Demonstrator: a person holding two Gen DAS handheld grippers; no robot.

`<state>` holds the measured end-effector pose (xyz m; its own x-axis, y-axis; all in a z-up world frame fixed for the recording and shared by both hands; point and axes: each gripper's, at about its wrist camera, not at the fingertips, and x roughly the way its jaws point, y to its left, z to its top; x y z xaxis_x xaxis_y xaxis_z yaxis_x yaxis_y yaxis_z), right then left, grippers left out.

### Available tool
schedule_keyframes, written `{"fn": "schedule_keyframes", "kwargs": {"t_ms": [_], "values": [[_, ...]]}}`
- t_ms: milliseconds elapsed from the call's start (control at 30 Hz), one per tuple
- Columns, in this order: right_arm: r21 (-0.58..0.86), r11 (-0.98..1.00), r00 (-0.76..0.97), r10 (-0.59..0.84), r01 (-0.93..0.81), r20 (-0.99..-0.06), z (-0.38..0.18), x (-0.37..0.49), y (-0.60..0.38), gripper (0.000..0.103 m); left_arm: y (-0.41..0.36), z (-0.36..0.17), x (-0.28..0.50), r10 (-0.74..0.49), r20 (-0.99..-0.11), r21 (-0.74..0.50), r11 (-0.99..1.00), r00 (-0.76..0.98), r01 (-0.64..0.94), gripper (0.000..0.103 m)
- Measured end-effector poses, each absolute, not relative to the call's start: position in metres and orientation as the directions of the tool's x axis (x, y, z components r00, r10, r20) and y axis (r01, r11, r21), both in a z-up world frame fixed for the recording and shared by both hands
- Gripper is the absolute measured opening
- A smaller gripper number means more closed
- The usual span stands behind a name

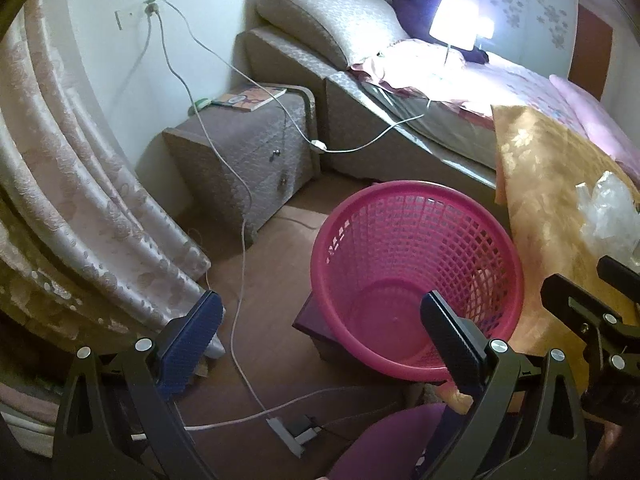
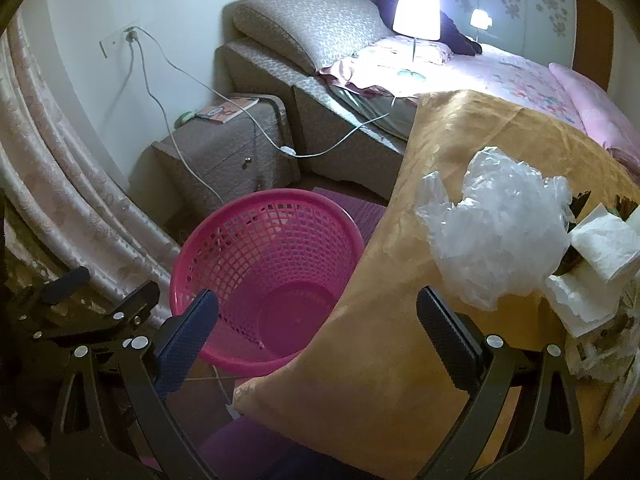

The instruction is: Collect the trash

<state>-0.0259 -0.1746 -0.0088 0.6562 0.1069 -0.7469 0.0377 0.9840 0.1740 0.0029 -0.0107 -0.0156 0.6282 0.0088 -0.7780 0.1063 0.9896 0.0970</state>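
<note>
- Our left tool (image 1: 320,336) is released, its two fingers spread wide and holding nothing; it hangs above the floor beside the pink basket (image 1: 416,280).
- Our right tool (image 2: 320,332) is also released and empty, poised over the near edge of the surface (image 2: 400,340), which is draped in a golden cloth.
- The crumpled clear plastic bag (image 2: 500,232) lies on the surface at one o'clock from the right tool, near it but not touching.
- White paper scraps (image 2: 604,248) sit just beside the bag at three o'clock.
- The pink basket stands empty, touching the cloth's hanging edge, at ten o'clock from the right tool.
- Beyond, at twelve o'clock, a lit lamp (image 2: 416,14) stands on the bed (image 2: 520,76).
</note>
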Motion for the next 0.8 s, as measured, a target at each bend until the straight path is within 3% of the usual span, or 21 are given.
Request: {"fn": "schedule_keyframes", "kwargs": {"t_ms": [800], "values": [[0.178, 0.983, 0.648, 0.112, 0.037, -0.753, -0.0109, -0.0251, -0.1705, 0.096, -0.012, -0.0186, 0.0043, 0.002, -0.784, 0.091, 0.99, 0.621, 0.112, 0.096]]}}
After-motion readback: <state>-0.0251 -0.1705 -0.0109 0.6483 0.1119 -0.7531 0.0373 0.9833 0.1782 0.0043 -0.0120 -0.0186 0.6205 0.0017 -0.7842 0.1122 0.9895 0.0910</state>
